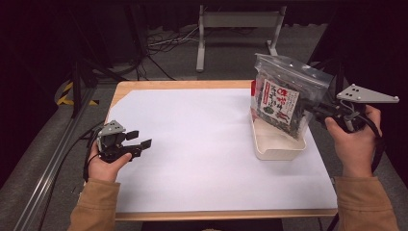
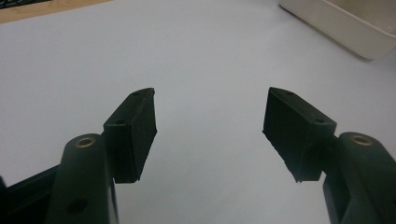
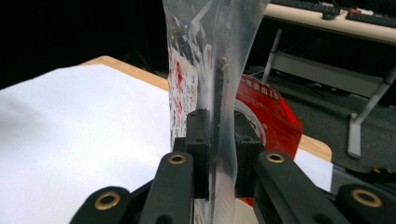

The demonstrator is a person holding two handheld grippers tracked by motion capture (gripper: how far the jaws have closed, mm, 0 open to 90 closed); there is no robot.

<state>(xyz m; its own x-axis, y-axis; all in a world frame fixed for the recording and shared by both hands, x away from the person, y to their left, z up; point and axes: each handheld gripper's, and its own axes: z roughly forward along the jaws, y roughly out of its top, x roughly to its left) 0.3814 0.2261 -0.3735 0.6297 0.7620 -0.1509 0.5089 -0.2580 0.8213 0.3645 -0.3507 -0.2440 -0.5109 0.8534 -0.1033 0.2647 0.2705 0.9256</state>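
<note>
A clear plastic bag of dark dried food (image 1: 284,94) with a red and white label hangs upright above a white tray (image 1: 279,144) at the table's right. My right gripper (image 1: 321,109) is shut on the bag's side edge; in the right gripper view both pads pinch the clear film of the bag (image 3: 219,93). A red packet (image 3: 271,116) sits behind the bag. My left gripper (image 1: 139,139) hovers at the table's left edge, open, with nothing between its fingers (image 2: 135,130). The tray's corner (image 2: 355,28) lies far ahead of it.
White paper (image 1: 202,144) covers most of the wooden table (image 1: 144,85). A metal frame leg (image 1: 235,29) and cables lie on the floor beyond the far edge. A rail (image 1: 53,159) runs along the floor at the left.
</note>
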